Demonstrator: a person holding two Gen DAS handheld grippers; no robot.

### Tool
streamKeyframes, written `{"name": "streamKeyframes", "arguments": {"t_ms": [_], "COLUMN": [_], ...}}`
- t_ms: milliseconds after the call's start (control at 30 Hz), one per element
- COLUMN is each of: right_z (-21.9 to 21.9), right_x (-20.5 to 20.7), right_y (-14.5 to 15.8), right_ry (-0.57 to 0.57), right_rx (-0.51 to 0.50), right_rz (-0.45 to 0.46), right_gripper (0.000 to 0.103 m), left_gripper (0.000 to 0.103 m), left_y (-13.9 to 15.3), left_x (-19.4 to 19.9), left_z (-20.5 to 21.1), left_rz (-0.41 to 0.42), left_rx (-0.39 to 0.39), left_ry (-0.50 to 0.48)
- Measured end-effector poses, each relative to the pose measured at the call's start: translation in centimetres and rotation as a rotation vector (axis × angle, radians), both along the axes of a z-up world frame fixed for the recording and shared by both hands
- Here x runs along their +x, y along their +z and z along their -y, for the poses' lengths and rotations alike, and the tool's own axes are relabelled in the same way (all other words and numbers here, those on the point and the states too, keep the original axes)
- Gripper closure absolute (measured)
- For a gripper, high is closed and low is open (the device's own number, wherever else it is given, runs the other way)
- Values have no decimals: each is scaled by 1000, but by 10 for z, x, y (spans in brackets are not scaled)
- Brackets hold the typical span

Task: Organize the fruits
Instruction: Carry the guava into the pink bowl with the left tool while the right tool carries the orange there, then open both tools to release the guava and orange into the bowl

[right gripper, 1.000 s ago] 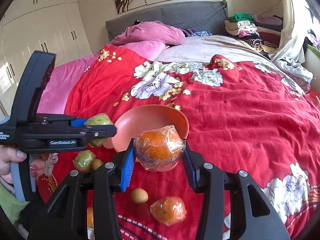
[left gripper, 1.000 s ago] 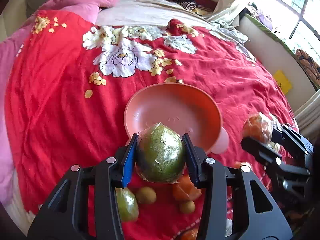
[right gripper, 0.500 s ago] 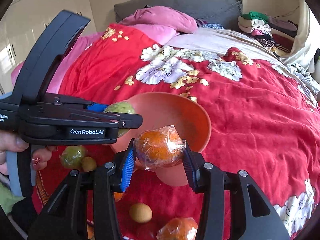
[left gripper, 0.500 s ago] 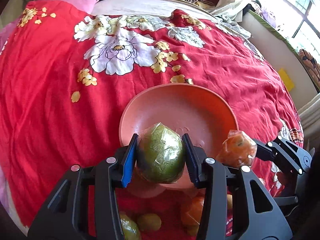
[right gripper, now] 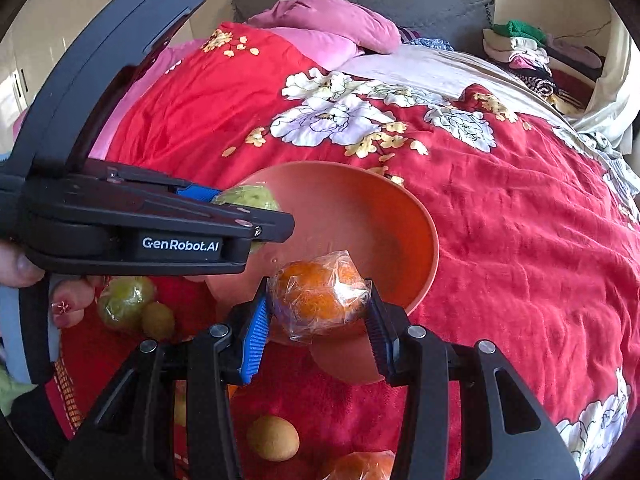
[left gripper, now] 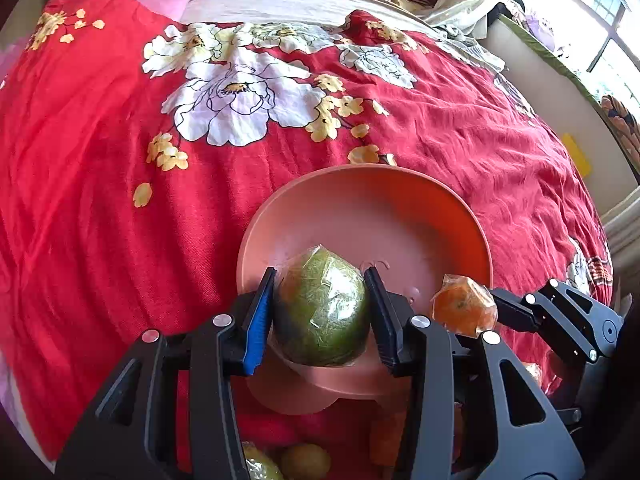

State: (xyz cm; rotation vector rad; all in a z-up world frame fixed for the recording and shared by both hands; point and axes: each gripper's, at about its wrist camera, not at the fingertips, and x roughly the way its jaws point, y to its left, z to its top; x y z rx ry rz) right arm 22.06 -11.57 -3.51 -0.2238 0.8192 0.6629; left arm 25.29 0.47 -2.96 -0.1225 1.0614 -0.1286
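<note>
A salmon-pink bowl sits on the red flowered bedspread, with nothing lying in it. My left gripper is shut on a green fruit wrapped in plastic film, held over the bowl's near rim. My right gripper is shut on a film-wrapped orange, held over the bowl's near right rim. In the left wrist view the orange and the right gripper show at the right. In the right wrist view the left gripper crosses from the left with the green fruit peeking behind it.
Loose fruit lies on the bedspread in front of the bowl: a green wrapped fruit, a small brown one, a yellow-brown one and a wrapped orange. A person's fingers hold the left gripper. Pink pillows and folded clothes lie at the bed's far end.
Both grippers moved forward and down with their fruit, from short of the bowl to over its near rim. The bowl now looks larger and closer. Grips are unchanged.
</note>
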Motion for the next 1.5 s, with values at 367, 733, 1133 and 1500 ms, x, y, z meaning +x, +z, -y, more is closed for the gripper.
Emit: {"name": "streamKeyframes", "arguments": {"t_ms": [367, 733, 1133, 1500], "right_z": [0, 12, 26, 39], "right_x": [0, -11, -25, -31], "right_y": [-1, 11, 20, 32], "right_ry": [4, -29, -78, -118], "right_rx": [2, 51, 73, 94], "right_rz": [-6, 8, 22, 31], "right_gripper": [58, 42, 31, 23], "left_gripper": [67, 67, 60, 45], "left_y": [-6, -4, 12, 25], "left_x": [3, 0, -8, -29], "left_z": [6, 6, 2, -5], "left_rz": [-15, -12, 32, 65], "left_rx": [2, -3, -2, 17], "left_ry": [-11, -7, 7, 33]}}
